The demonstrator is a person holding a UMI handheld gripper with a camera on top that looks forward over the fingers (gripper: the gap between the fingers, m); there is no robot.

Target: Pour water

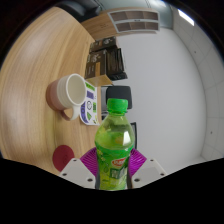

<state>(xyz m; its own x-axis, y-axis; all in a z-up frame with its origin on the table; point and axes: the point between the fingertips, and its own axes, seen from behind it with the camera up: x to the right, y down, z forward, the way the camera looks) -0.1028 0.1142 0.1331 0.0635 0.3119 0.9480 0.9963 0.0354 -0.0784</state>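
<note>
My claw (113, 172) is clamped on a green bottle (115, 143) with a green cap, which stands upright at the lower centre of the frame with both purple pads (90, 160) pressed to its sides. Up and left of it, a white mug (69, 93) sits on the wooden counter (40, 60), beside a small printed card (90, 103).

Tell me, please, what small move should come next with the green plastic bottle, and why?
Probably carry the green plastic bottle, gripped upright between the gripper fingers, toward the white ceramic mug. The mug sits beyond the fingers on the round wooden table, too far for pouring. The green cap looks still on.
</note>
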